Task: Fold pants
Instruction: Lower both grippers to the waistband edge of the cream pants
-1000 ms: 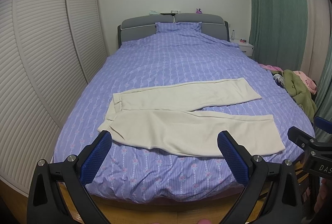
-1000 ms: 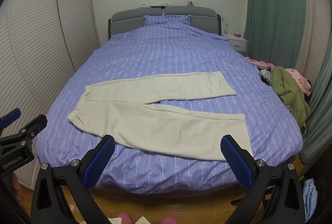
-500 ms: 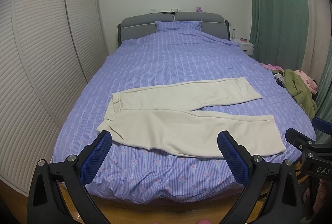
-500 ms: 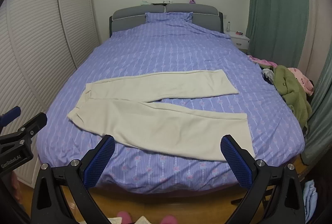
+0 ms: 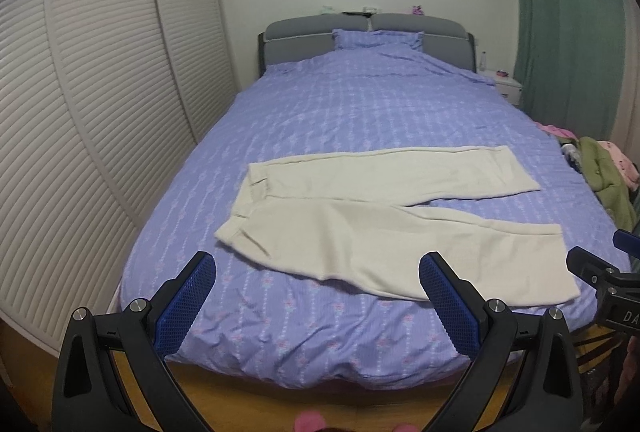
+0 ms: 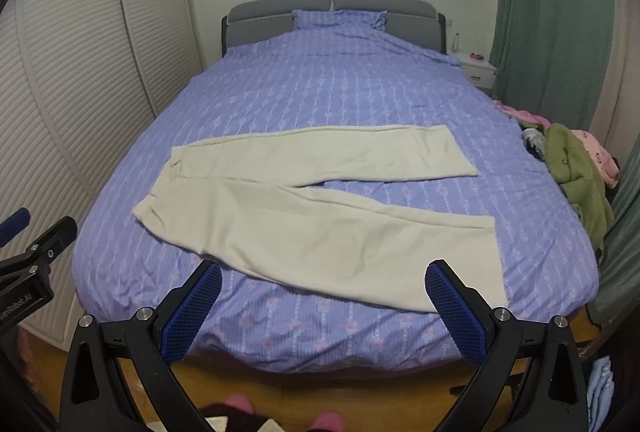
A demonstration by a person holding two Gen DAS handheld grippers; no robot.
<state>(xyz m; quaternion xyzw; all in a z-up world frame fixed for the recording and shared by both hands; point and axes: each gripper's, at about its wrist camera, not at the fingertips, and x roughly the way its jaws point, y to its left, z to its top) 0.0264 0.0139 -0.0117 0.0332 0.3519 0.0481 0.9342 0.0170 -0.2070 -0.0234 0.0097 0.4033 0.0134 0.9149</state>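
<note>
Cream pants [image 5: 360,216] lie flat on the purple bedspread [image 5: 360,104], waistband to the left, both legs spread apart and pointing right. They also show in the right wrist view [image 6: 312,208]. My left gripper [image 5: 318,284] is open and empty, held off the foot of the bed short of the near leg. My right gripper [image 6: 324,292] is open and empty, just short of the near leg's edge. Each gripper shows at the edge of the other's view: the right one [image 5: 600,280] and the left one [image 6: 32,256].
White louvred wardrobe doors [image 5: 80,92] run along the left. Green curtains [image 5: 560,12] hang at the right. A heap of green and pink clothes [image 6: 576,168] lies on the bed's right edge. A white nightstand [image 6: 476,70] and grey headboard [image 6: 332,8] are at the back. Wood floor [image 6: 320,392] is below.
Both grippers have drifted slightly closer to the bed, and the left view has shifted a little to the left. The pants have not moved.
</note>
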